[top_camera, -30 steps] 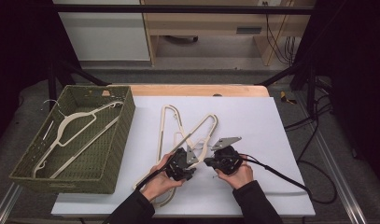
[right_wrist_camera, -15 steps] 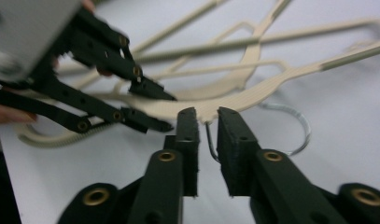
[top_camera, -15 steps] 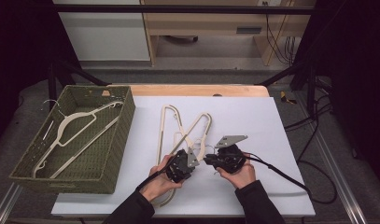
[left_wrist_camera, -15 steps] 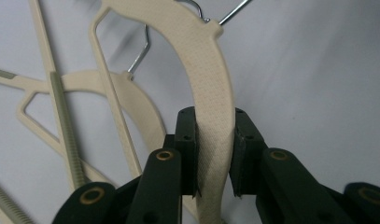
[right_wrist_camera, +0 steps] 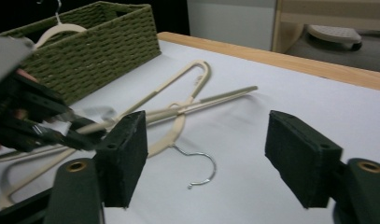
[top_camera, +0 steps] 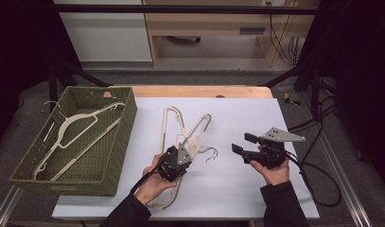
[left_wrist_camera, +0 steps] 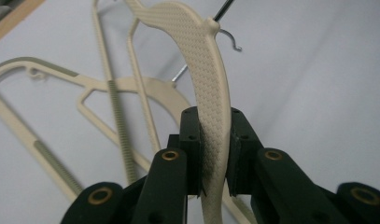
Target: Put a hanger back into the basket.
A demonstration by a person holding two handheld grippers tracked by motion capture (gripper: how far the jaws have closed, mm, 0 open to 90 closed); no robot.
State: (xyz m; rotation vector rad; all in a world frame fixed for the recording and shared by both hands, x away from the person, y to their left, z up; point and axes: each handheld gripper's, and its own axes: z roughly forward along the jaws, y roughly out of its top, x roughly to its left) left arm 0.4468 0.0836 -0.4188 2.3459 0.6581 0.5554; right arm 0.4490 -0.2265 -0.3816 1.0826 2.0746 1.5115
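Left gripper [top_camera: 177,158], lower centre of the high view, pinches the shoulder of a cream hanger [left_wrist_camera: 204,70] between its pads, jaws having just closed on it; a second hanger [top_camera: 171,124] lies beneath. Right gripper [top_camera: 240,143], lower right, has just spread its jaws, nothing between them, apart from the hook [top_camera: 210,153]. White table [top_camera: 237,113] with a green wicker basket [top_camera: 112,156] at left; dark room, wooden furniture [top_camera: 214,23] behind.

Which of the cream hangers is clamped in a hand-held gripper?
The upper table hanger, pinched by the left hand-held gripper; another lies beneath it, a third in the basket.
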